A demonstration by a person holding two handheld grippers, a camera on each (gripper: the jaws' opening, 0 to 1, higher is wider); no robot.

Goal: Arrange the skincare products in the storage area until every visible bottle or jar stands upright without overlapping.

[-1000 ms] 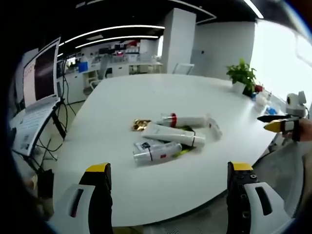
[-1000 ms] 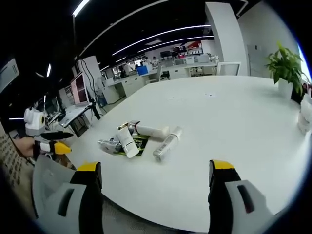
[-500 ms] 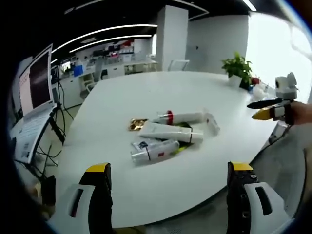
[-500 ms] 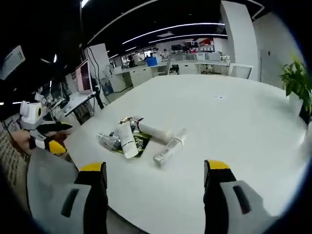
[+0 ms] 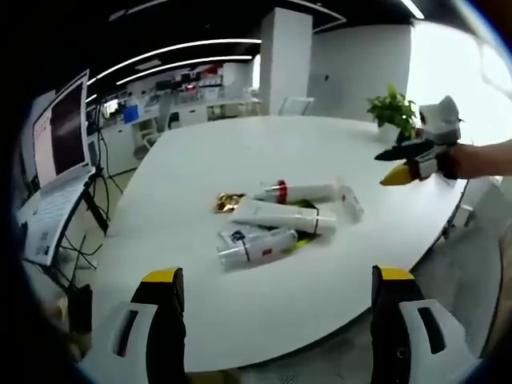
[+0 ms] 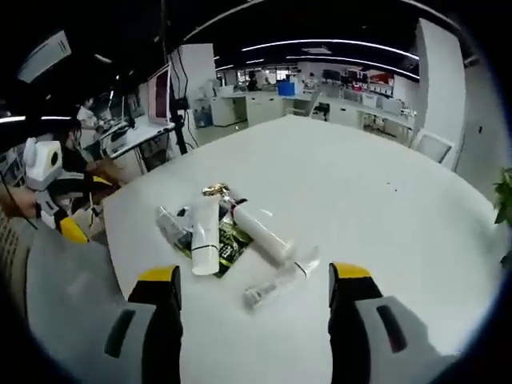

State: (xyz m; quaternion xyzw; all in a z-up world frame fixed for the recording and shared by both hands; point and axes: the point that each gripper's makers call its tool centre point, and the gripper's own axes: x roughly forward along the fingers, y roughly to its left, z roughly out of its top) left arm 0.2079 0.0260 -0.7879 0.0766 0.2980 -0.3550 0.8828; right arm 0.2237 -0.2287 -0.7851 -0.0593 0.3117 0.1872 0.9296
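Both claws spread, empty: left claw (image 5: 272, 300), right claw (image 6: 254, 292). We'd lift the top white tube (image 6: 205, 236) off the pile (image 5: 280, 224) first, gripping mid-body.

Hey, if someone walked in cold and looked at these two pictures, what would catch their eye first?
First, the heap of skincare tubes lying flat and overlapping in the middle of the big white table, none upright. Next, the right tongs reaching in over the table's far right edge in the left gripper view, and the left tongs, open and empty, short of the table's near edge.
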